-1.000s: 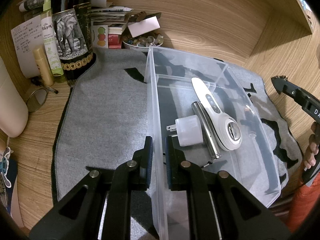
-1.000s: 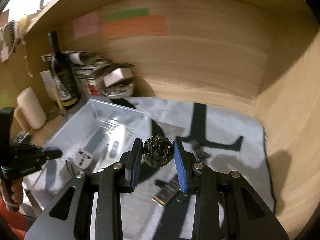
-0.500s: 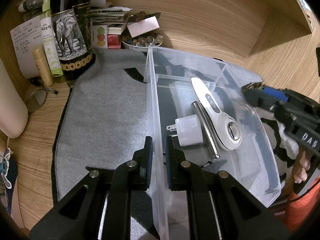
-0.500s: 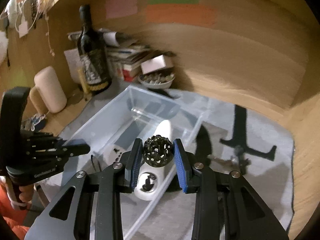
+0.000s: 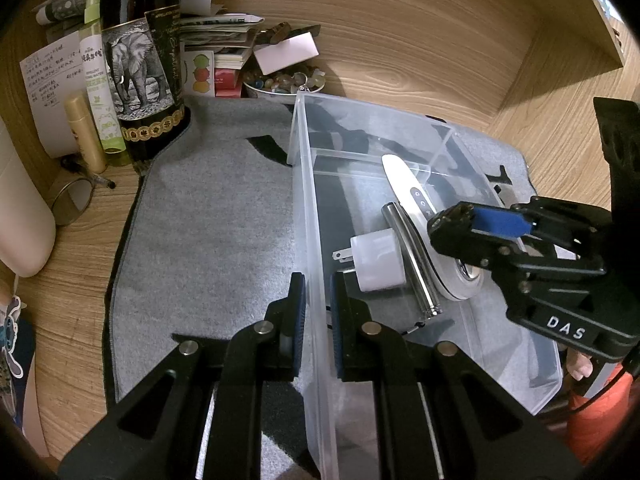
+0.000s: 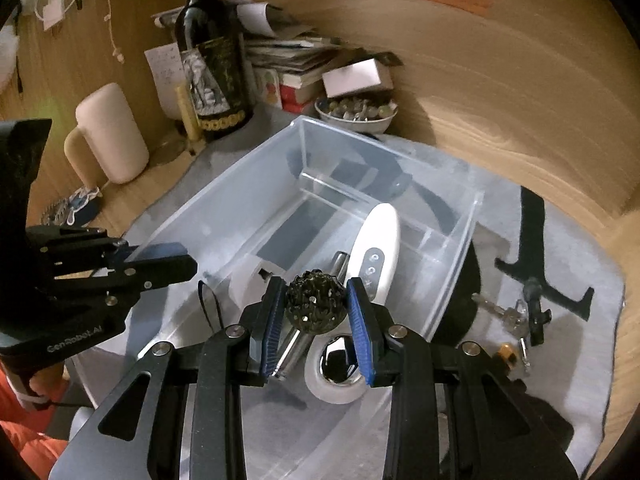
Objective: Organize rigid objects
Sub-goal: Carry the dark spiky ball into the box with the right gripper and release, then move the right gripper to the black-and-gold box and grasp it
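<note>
Black studded ball (image 6: 315, 303) clenched in right claw (image 6: 316, 312), now carried from the mat to lower centre, over clear bin (image 6: 224, 196); bin wall clamped by left claw (image 5: 318, 304); release judged next

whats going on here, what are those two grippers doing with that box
A person is sorting small items into a clear plastic bin. The left gripper is shut on the bin's near wall. The right gripper holds a dark studded ball above the bin. Inside lie a white handheld device, a metal cylinder and a white plug adapter. Keys wait on the grey mat.
</note>
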Available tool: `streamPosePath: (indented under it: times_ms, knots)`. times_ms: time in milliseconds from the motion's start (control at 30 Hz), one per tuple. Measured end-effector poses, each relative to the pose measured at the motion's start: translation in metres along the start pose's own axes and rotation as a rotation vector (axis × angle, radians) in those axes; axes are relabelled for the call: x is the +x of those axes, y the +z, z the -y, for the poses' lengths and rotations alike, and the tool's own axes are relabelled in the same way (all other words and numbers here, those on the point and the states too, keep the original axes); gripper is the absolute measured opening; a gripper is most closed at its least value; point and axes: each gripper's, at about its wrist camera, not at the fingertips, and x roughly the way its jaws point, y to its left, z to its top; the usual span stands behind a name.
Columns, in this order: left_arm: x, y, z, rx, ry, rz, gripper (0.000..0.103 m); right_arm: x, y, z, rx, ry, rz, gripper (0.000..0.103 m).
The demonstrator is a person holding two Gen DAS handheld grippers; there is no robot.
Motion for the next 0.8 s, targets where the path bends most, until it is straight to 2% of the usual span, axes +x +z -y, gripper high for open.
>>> streamPosePath:
  times_ms: [200,300,367,400,533,667,733,800]
  knots:
    - [0.000,0.000,0.000,0.000,0.001,0.000,0.010,-0.001,0.000,-0.006,-0.021,-0.013,-0.003,0.030]
    - [0.000,0.000,0.000,-0.001,0.000,0.000,0.010,-0.002,0.000,-0.006,-0.020,-0.016,0.000,0.038]
    - [0.000,0.000,0.000,0.000,0.000,0.000,0.010,-0.005,0.000,-0.006,-0.024,-0.019,0.010,0.040]
    - [0.000,0.000,0.000,0.000,0.000,0.000,0.010,-0.007,0.000,-0.006,-0.024,-0.019,0.016,0.043]
    - [0.000,0.000,0.000,0.000,0.000,0.000,0.010,-0.018,0.000,-0.005,-0.020,-0.045,0.057,0.065]
    - [0.000,0.000,0.000,0.000,0.001,0.000,0.010,-0.032,0.001,0.000,-0.004,-0.064,0.099,0.067]
    - [0.000,0.000,0.000,0.000,0.001,0.000,0.010,-0.040,0.002,0.004,0.009,-0.080,0.125,0.076]
    - [0.000,0.000,0.000,-0.001,0.000,0.000,0.010,-0.049,0.002,0.010,0.026,-0.101,0.154,0.080]
